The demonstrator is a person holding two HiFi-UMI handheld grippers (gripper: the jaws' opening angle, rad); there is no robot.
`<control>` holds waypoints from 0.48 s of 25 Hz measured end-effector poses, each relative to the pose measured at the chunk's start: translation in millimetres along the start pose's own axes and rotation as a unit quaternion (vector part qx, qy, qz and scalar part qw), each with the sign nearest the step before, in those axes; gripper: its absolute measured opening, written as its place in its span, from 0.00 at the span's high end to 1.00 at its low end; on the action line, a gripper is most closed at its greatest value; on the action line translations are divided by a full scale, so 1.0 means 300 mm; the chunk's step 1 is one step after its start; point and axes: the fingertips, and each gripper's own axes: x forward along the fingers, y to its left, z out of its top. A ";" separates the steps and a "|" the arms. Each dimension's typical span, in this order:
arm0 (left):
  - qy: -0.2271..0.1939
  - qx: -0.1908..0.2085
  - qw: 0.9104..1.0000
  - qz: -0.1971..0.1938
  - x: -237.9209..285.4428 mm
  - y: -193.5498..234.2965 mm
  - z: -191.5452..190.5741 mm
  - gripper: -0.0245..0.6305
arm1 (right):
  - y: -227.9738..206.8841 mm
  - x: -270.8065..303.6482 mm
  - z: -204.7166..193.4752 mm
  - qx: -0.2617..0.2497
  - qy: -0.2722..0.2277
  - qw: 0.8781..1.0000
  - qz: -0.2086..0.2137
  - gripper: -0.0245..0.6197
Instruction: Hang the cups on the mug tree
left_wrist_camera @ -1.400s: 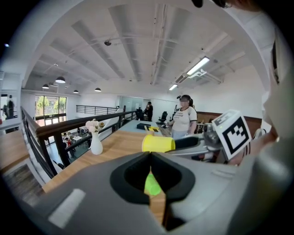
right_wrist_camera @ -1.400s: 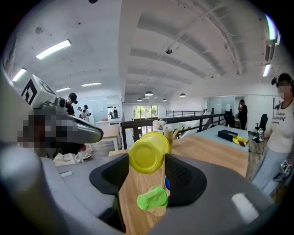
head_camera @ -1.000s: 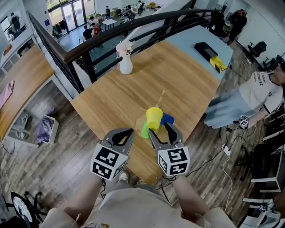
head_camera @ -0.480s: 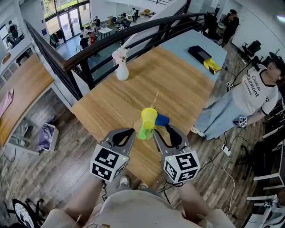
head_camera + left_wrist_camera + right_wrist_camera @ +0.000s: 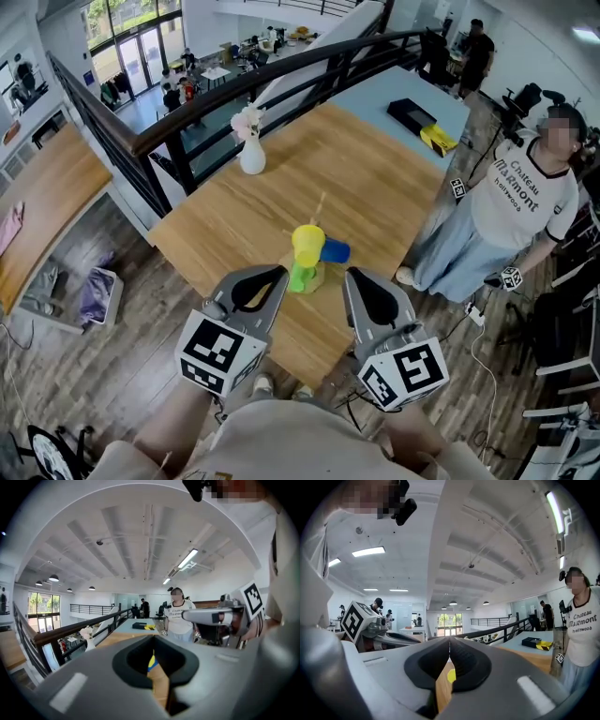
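Note:
The mug tree stands near the front of the wooden table. A yellow cup, a green cup and a blue cup hang on it. My left gripper is shut and empty, just left of the green cup. My right gripper is shut and empty, below the blue cup and apart from it. In the left gripper view the jaws meet, and a strip of the yellow cup shows behind them. The right gripper view also shows closed jaws and a bit of yellow cup.
A white vase with flowers stands at the table's far left corner. A black box and a yellow item lie on the light blue table beyond. A person stands at the right. A dark railing runs behind.
The right gripper's jaws, open around the cups a second ago, are closed now. Both grippers have risen and drawn back from the mug tree.

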 end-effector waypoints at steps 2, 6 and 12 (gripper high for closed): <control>-0.011 0.002 1.000 -0.001 -0.015 -0.013 0.026 0.96 | 0.013 -0.028 0.031 -0.005 -0.010 1.000 0.003 0.96; -0.026 0.005 1.000 0.000 -0.043 -0.034 0.057 0.96 | 0.040 -0.064 0.058 0.001 -0.020 1.000 0.016 0.96; -0.028 0.001 1.000 0.000 -0.077 -0.052 0.050 0.96 | 0.082 -0.088 0.035 0.022 -0.013 0.999 0.039 0.96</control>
